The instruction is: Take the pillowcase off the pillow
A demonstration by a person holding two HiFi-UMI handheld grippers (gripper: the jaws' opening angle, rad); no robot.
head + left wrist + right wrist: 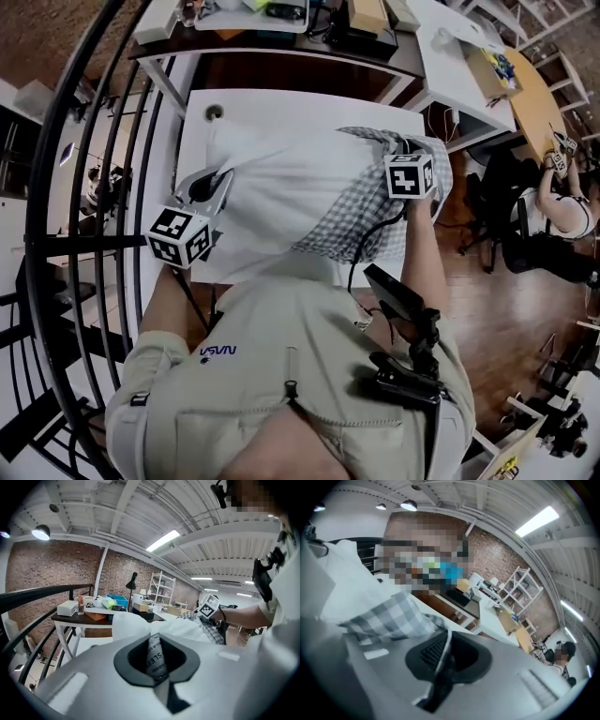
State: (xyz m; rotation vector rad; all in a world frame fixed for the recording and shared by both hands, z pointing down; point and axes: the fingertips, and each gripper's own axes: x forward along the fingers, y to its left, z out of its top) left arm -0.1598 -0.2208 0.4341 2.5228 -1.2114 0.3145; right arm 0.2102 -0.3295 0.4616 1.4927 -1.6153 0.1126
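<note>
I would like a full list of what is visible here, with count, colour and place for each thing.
pillow: one, white, lying on the table
pillowcase: one, grey-white check, over the pillow's right end
table: one, white, centre
desk: one, dark top, behind the table, with boxes on it
railing: one, black, left
seated person: one, far right
left gripper: one, grey, jaws shut on the pillow's left corner
right gripper: one, grey, jaws shut on the pillowcase edge

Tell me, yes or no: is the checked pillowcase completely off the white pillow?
No, in the head view the checked pillowcase covers one end of the white pillow.
</note>
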